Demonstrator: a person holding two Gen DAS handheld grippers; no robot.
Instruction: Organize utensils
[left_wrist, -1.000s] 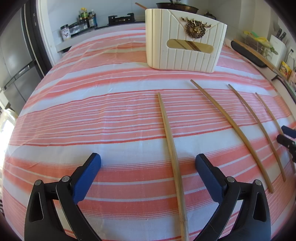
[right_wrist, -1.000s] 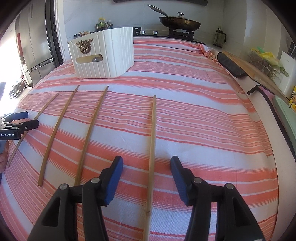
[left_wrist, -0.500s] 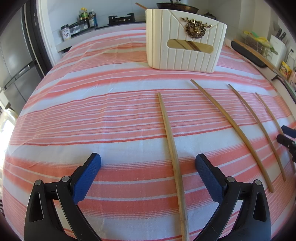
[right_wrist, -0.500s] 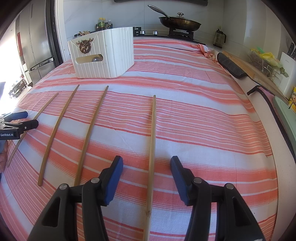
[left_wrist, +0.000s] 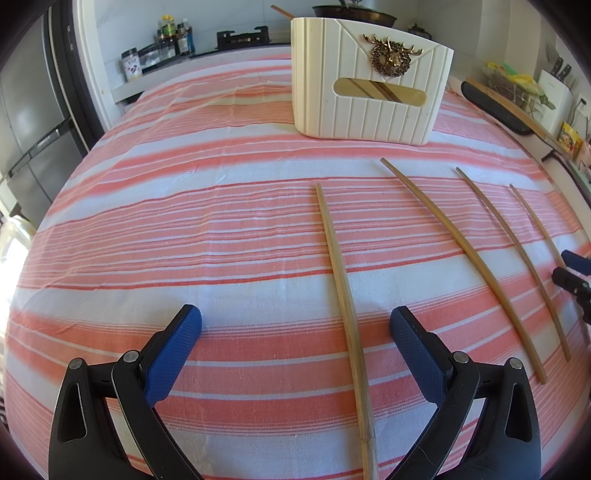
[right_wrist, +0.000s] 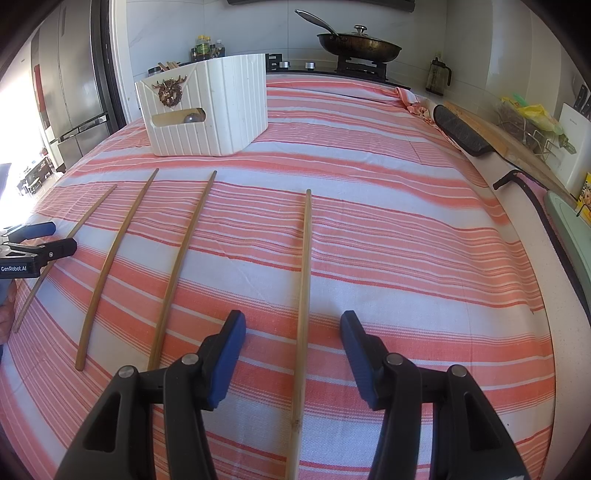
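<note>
Four chopsticks lie parallel and spaced apart on the striped bench (left_wrist: 184, 229), each separately graspable. Left gripper (left_wrist: 295, 328) and right gripper (right_wrist: 291, 332) each straddle one chopstick, jaws open, holding nothing. The white bin (left_wrist: 369, 92) stands beyond.

A home kitchen: a lidded frying pan (right_wrist: 360, 44) sits on a gas hob (right_wrist: 364, 68) at twelve o'clock, a tall fridge (right_wrist: 70, 96) at ten, a knife block (left_wrist: 554, 94) at two.
</note>
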